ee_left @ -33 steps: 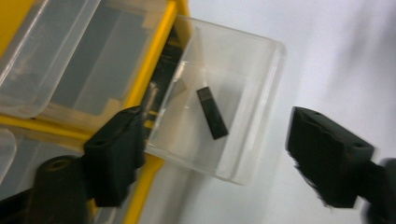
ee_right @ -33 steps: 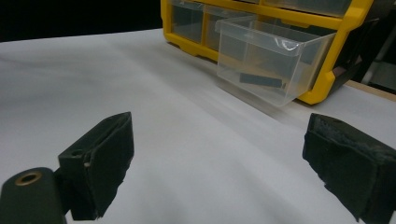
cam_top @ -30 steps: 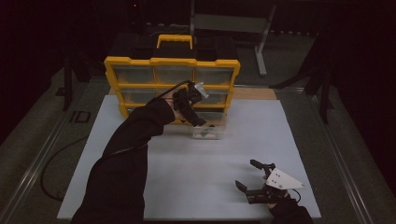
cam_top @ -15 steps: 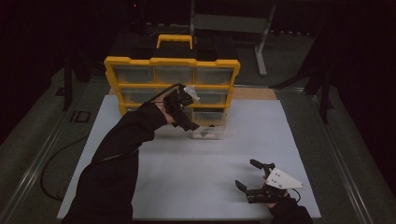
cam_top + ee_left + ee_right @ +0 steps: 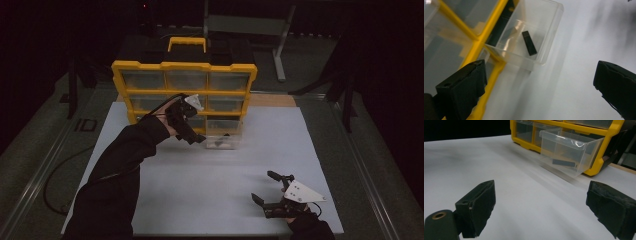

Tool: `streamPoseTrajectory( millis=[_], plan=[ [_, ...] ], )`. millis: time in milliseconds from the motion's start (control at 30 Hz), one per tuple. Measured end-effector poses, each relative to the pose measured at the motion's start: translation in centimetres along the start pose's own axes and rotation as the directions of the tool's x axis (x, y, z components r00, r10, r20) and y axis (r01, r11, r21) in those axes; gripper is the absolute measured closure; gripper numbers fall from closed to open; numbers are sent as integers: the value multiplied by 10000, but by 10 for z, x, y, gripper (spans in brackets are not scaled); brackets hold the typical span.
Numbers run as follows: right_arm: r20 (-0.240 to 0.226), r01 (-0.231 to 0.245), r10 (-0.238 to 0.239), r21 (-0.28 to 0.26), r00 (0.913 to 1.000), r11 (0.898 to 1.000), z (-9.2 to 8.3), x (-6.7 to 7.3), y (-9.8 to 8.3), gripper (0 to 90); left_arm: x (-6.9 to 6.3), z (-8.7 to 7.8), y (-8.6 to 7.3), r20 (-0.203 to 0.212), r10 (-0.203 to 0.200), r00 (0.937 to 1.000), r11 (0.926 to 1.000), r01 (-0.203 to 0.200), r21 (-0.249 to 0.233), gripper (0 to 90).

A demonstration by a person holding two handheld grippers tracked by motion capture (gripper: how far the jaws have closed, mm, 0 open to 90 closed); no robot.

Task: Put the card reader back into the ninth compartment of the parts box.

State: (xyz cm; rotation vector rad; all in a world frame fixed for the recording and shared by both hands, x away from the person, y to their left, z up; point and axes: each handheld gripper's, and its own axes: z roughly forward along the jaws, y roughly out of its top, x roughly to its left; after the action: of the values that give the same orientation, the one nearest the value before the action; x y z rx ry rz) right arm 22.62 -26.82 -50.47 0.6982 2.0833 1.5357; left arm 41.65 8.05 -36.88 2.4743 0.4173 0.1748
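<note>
**Clear drawer pulled out of a yellow organizer, both grippers empty**

On a white table (image 5: pixel 200 190) stands a yellow parts organizer (image 5: pixel 184 67). Its bottom right clear drawer (image 5: pixel 223 134) sticks out onto the table, with a small black bar (image 5: pixel 529 43) lying inside. The left gripper (image 5: pixel 196 137) hovers just beside the drawer's left side; its jaws have just been opening and now stand wide, with nothing between them. The right gripper (image 5: pixel 267 187) sits near the table's front edge, well apart from the drawer, jaws spread wide and empty.

A white table top (image 5: pixel 200 200) carries a yellow drawer organiser (image 5: pixel 185 85) with its clear drawer (image 5: pixel 223 136) pulled out.
</note>
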Motion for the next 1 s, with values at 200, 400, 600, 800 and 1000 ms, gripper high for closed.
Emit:
streamPoseTrajectory(
  millis=[200, 400, 600, 800, 1000],
  plan=[
    [32, 36, -36, 8, 10000, 10000, 0, 0, 0, 90, -6, -9, -12, -244, -33, 9997, 10000, 34, 12, 2],
    [34, 33, -33, 58, 10000, 10000, 0, 1, 0, 89, -11, -14, -24, -499, -115, 9987, 9999, 119, 79, 2],
    [34, 38, -39, 61, 10000, 10000, 0, 1, 0, 90, -15, -19, -37, -653, -334, 9973, 9994, 334, -7, 2],
    [41, 43, -43, 76, 10000, 10000, 0, 1, 0, 90, -20, -21, -49, -730, -387, 9966, 9992, 378, -126, 2],
    [41, 65, -66, 116, 10000, 9999, 0, 1, 0, 89, -27, -25, -65, -727, -526, 9960, 9979, 497, -413, 2]
  ],
)
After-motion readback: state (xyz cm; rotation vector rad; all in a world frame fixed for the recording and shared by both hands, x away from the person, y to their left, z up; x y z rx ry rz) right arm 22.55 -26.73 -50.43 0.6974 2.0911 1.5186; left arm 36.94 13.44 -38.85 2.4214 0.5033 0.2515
